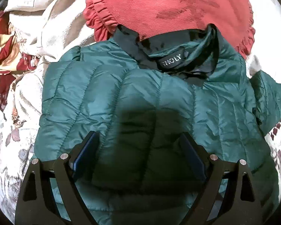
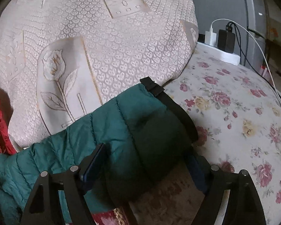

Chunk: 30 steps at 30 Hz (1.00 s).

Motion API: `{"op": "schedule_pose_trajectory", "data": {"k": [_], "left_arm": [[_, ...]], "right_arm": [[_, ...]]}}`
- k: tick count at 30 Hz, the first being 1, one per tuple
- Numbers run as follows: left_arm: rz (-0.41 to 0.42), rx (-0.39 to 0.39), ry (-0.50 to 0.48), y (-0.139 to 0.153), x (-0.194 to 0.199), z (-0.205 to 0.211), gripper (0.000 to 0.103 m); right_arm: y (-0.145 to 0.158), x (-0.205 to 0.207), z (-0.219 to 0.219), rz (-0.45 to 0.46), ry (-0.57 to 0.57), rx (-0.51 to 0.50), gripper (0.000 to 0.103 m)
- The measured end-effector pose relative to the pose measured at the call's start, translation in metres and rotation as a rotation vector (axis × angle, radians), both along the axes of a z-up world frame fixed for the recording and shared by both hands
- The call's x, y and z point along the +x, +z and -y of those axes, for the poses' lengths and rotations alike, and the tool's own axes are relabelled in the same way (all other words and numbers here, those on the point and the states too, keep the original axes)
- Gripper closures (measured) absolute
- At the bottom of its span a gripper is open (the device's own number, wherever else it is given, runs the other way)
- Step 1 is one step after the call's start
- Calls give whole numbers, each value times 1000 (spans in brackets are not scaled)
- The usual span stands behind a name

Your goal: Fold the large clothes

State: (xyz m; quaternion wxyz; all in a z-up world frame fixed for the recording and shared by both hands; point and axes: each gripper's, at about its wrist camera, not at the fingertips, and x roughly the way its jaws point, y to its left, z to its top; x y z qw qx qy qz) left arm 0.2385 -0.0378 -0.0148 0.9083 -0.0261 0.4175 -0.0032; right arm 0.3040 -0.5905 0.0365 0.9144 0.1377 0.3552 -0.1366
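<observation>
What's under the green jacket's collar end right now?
The collar of the green jacket lies on a red frilled cushion. The cushion's near edge is covered; floral bedding shows beside it.

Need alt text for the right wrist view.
The right hand-held gripper straddles the black-trimmed cuff end of a teal puffer jacket sleeve, lying across a cream embroidered bedspread and floral sheet.

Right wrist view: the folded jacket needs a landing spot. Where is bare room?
Free: the floral sheet right of the teal sleeve, up to the chargers. Crowded: the left wrist view shows the jacket hemmed by the red cushion and piled clothes.
</observation>
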Motion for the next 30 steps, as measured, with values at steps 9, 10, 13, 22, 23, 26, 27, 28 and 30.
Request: {"op": "schedule_pose_trajectory", "data": {"k": [9,10,13,22,23,26,27,28,30], "left_arm": [[59,6,57,18,-5,-19,14],[66,5,63,20,-6,-22,14],[84,1,86,27,-11,-33,14],[88,-86,179,37,-12,-68,14],[87,-88,187,37,-11,-71,14],[87,-98,206,38,-10,-78,14],[87,-102,211,38,-9,-80,14],[86,-107,217,38,-8,-82,14],[83,-106,219,37,-7,-84,14]], "right_arm": [[44,-61,-83,116,60,-118,86],[50,-68,-102,130,84,-119,86],[54,-80,-150,144,144,-98,86],[11,-77,-372,26,458,-172,86],[6,-79,-391,21,492,-174,86],[-11,-85,-458,17,650,-162,86],[-16,-89,-477,19,714,-152,86],[-21,-92,-494,20,785,-136,86],[-31,-93,-510,3,878,-123,86]]}}
